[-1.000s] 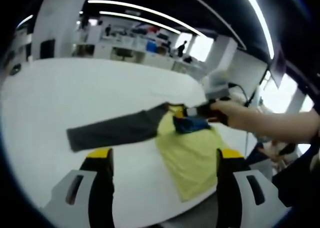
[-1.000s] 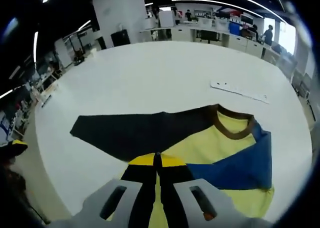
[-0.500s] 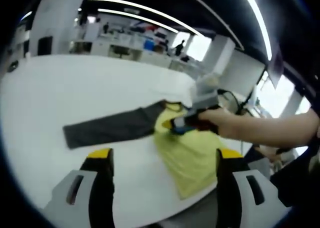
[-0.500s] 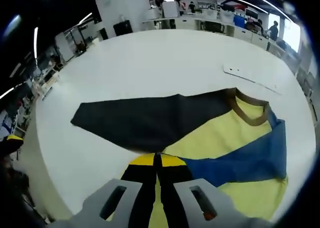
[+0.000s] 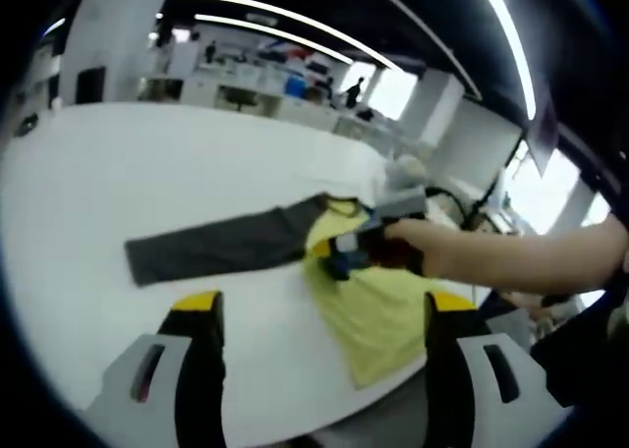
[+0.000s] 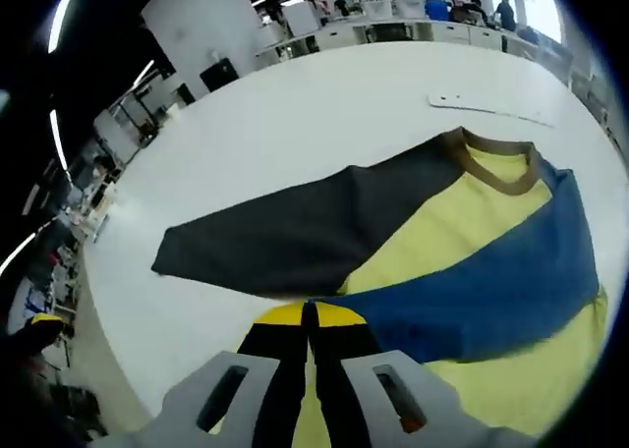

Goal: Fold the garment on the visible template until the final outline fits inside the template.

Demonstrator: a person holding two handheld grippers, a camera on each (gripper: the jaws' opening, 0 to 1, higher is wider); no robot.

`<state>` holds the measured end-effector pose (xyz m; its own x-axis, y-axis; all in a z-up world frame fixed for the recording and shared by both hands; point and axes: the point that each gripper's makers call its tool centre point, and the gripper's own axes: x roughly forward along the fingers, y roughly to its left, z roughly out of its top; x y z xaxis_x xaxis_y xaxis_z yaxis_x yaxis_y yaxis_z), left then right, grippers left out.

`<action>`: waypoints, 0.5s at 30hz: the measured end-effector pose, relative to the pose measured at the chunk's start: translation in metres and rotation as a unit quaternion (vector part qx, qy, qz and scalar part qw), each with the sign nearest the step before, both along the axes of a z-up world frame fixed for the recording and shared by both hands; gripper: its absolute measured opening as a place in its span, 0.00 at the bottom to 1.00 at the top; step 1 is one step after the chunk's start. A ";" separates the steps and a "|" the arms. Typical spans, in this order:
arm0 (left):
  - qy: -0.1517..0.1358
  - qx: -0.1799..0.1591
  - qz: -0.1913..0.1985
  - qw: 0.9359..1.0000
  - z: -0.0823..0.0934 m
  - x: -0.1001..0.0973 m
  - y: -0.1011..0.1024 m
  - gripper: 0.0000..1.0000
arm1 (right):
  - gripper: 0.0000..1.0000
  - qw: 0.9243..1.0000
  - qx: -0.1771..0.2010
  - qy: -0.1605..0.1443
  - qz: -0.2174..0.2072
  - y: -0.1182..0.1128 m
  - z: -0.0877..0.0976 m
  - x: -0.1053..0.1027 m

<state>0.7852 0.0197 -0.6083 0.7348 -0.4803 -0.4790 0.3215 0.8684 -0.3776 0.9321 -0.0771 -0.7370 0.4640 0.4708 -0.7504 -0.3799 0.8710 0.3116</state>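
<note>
A long-sleeved shirt lies flat on the white table [image 6: 295,114], with a yellow body [image 6: 462,237], a brown collar [image 6: 501,171] and a dark grey sleeve [image 6: 295,237] stretched out sideways. The blue sleeve [image 6: 491,291] is folded across the yellow body. My right gripper [image 6: 310,315] is shut on the blue sleeve's end, just beside the grey sleeve's lower edge. In the left gripper view a hand holds that right gripper [image 5: 346,256] over the yellow body [image 5: 378,310]. My left gripper [image 5: 324,306] hangs open above the table's near edge, off the grey sleeve [image 5: 211,250].
A thin white strip [image 6: 491,104] lies on the table beyond the collar. A person's forearm [image 5: 511,256] reaches in from the right. Desks, chairs and people stand far behind the table in a large office hall.
The right gripper has drawn the blue sleeve further across the yellow body towards the grey sleeve's side. The left gripper has stayed open and hardly moved.
</note>
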 end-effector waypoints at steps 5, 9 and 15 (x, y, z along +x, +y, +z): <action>0.000 -0.001 -0.001 1.000 -0.001 0.000 -0.001 0.79 | 0.02 1.000 0.006 0.004 -0.004 0.002 -0.004 -0.003; 0.002 -0.001 0.001 1.000 -0.002 -0.002 0.001 0.79 | 0.02 1.000 0.024 0.005 -0.014 0.005 -0.003 -0.002; 0.004 0.000 0.005 1.000 -0.004 -0.003 0.004 0.79 | 0.02 0.998 0.052 -0.004 -0.039 0.004 0.000 0.012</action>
